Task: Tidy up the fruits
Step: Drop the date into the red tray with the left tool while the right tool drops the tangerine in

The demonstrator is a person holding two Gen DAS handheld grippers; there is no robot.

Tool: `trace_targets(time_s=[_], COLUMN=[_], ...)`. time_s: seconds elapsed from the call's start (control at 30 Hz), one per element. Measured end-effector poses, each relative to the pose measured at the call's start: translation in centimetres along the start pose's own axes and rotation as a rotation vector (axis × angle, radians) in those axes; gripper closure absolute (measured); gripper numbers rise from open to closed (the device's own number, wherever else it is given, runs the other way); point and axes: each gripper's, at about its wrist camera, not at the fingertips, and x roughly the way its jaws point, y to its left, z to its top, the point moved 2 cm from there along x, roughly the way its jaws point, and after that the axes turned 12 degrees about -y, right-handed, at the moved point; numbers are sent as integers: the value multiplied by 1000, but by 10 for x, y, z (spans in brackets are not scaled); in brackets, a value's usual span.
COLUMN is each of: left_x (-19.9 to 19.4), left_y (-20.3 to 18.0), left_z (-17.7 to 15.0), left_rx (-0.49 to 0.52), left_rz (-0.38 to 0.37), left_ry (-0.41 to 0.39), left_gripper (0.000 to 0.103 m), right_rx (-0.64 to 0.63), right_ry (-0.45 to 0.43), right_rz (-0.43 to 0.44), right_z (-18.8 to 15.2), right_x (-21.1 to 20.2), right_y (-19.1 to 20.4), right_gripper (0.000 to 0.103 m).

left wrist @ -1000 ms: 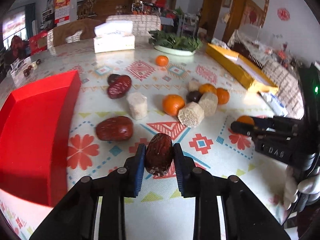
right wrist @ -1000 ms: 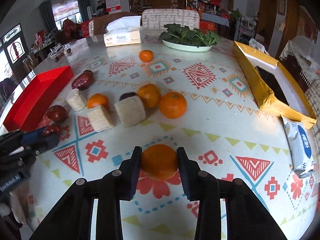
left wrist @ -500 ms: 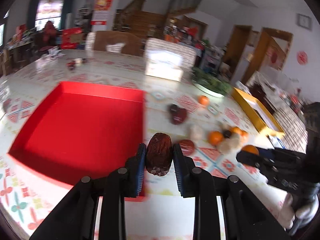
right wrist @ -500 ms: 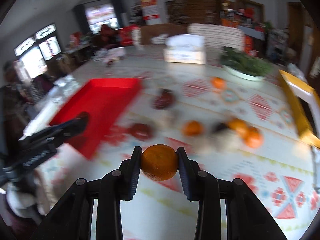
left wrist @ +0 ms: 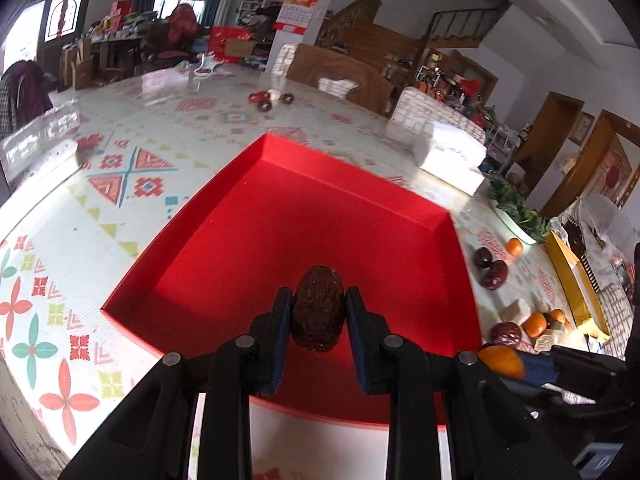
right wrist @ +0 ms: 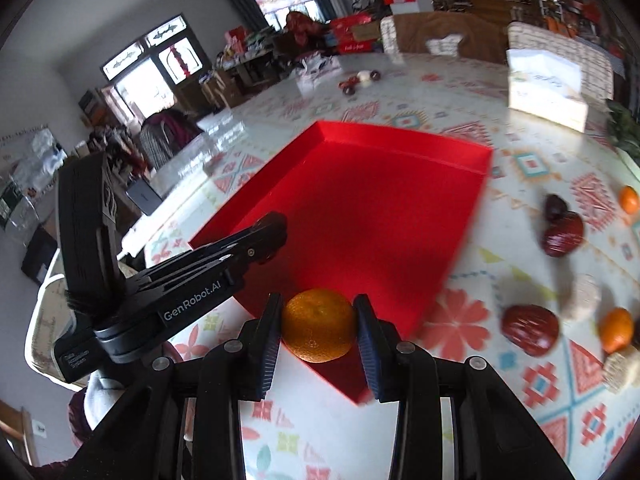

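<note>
Left gripper [left wrist: 319, 309] pinching dried date [left wrist: 319, 307] above red tray [left wrist: 248, 216]. Right gripper [right wrist: 319, 326] clamped on orange [right wrist: 319, 325] at tray's near corner. Loose dates [right wrist: 530, 330], oranges [right wrist: 617, 329], puffed cakes [right wrist: 582, 295] scattered right of tray; tissue box [right wrist: 546, 88] beyond.

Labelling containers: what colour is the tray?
Plain red tray, inside and rim; clearest in the left wrist view.

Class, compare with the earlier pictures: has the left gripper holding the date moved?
Yes. The left gripper, jaws shut on the date, moved from the patterned tablecloth to over the red tray.
</note>
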Motion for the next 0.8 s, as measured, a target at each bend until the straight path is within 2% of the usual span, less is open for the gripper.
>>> trace_targets(time_s=[0.17,0.37,0.47,0.6,0.8], left_x=[5,1,-3,-12,-24], left_y=[11,13,15,14,8], left_z=[-2,2,4,8,12], left_rx=[-16,-40,-54,-66,-65], left_rz=[0,-13,-11,-6,-1], left_ry=[4,-9,-18,-41,-59], left_gripper=[77,76,70,56,48], right_rx=[-17,-33,-48,-45,-38], right_ry=[36,43,38,35,-11], right_rz=[-18,-50,-69,-69,-61], right_z=[-2,-5,-5,-6,0], right_x=[26,34,35,34,18], right_y=[4,7,7,8,8], right_gripper=[64,63,63,63,59])
